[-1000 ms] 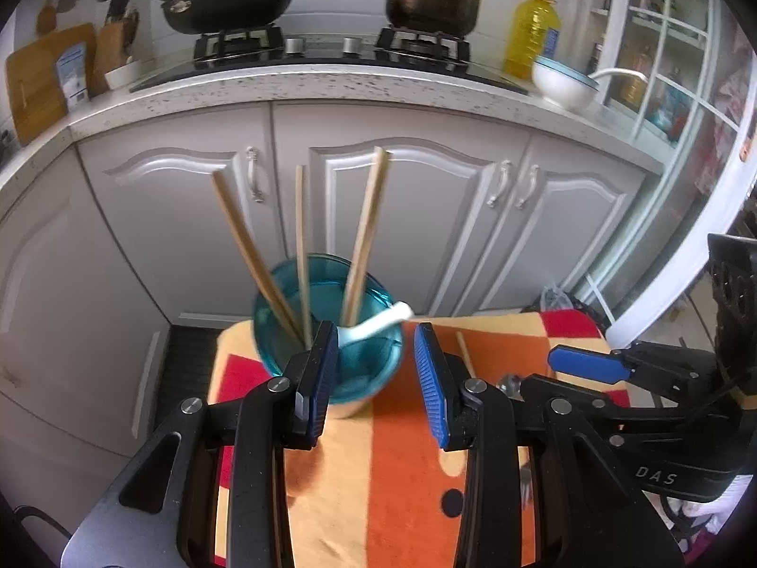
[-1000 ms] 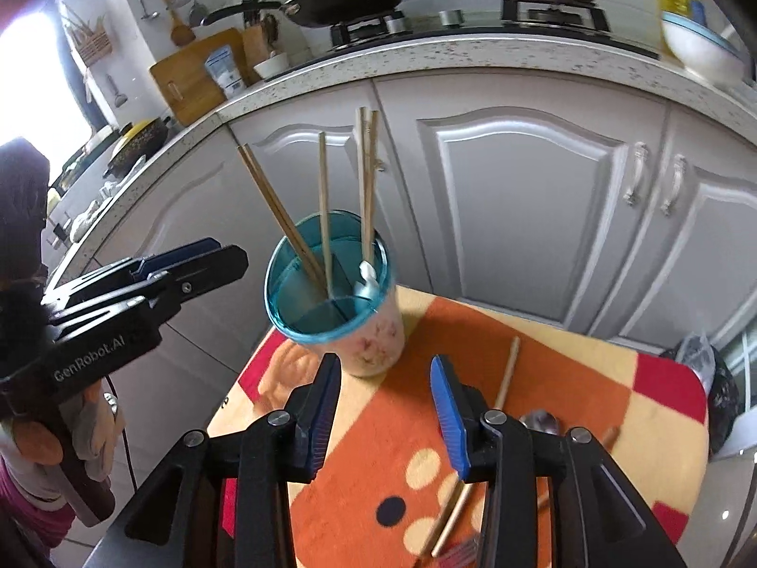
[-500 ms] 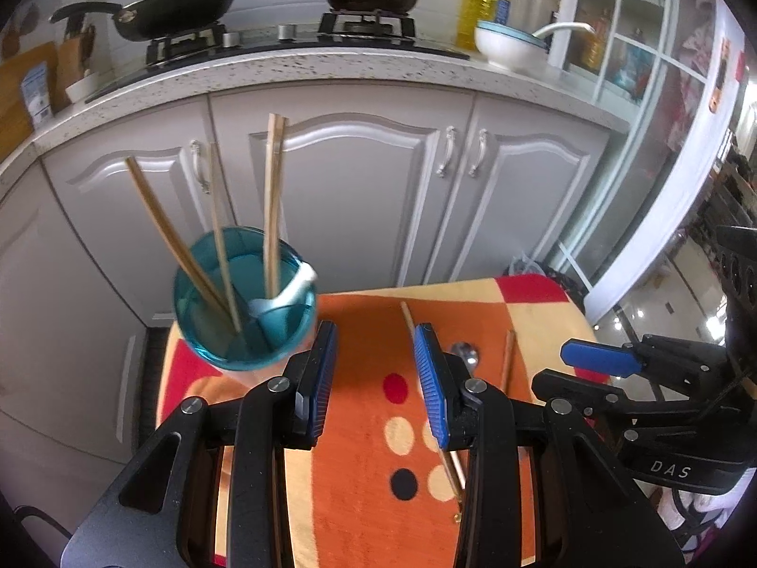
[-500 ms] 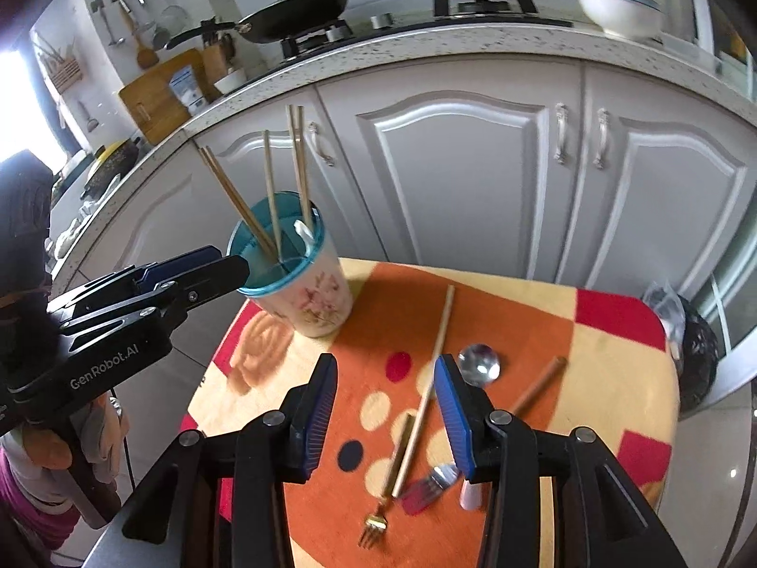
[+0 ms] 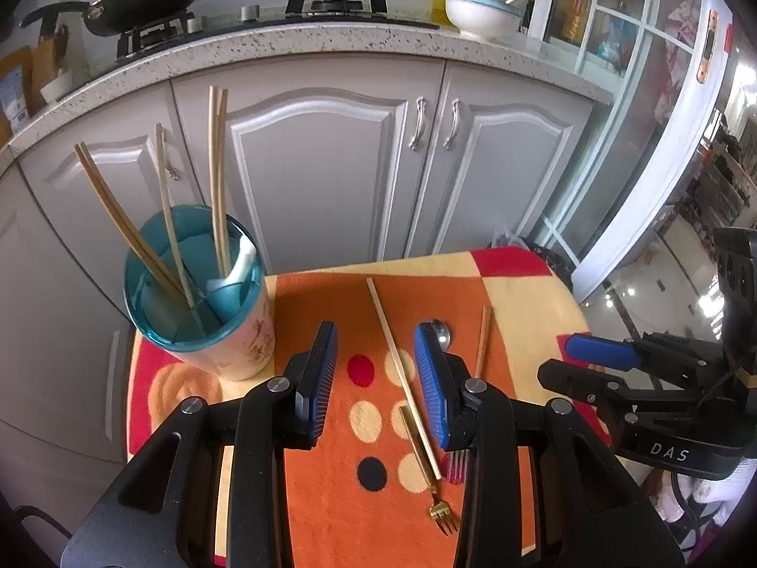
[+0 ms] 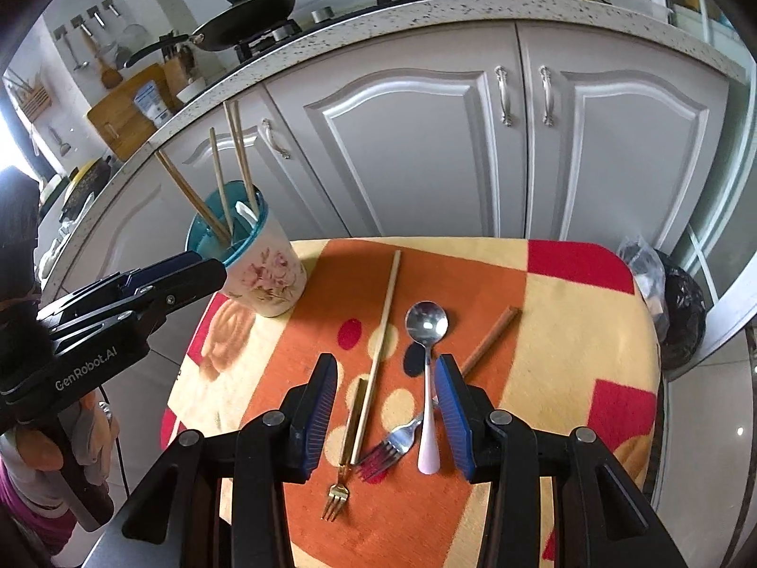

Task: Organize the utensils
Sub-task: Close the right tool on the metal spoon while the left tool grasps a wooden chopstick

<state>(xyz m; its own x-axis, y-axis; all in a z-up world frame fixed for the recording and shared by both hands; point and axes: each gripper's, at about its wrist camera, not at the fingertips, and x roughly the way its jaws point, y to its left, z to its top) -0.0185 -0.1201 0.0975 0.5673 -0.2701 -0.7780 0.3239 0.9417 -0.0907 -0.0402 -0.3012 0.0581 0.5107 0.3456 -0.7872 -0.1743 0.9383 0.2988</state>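
Hovering above the table (image 6: 591, 331), both tools are released and carry nothing: the right tool (image 6: 388, 407) hangs over the loose cutlery with its jaws apart, and the left tool (image 5: 376, 378) is also spread wide, more to the side of the cup (image 6: 265, 279). The cup stands upright at the far left corner of the patterned cloth and already holds several chopsticks (image 5: 217, 180) and a white spoon (image 5: 239, 265). On the cloth there lie a long pale chopstick (image 6: 385, 322), a gold fork (image 6: 347, 445) touching its near end, a silver fork (image 6: 390, 445), a metal spoon with pale handle (image 6: 427, 369) and a brown chopstick (image 6: 492, 333) to the right, partly hidden behind the right tool. I judge that the step in hand is the choice of the next piece to collect, with about half of the work remaining. The metal spoon and the pale chopstick lie between the right tool's fingers, so one of them seems the likely target. The next move calls for a descent to the cloth, closing on only one thin piece, because the forks and the chopstick lie close together and may be caught with it.
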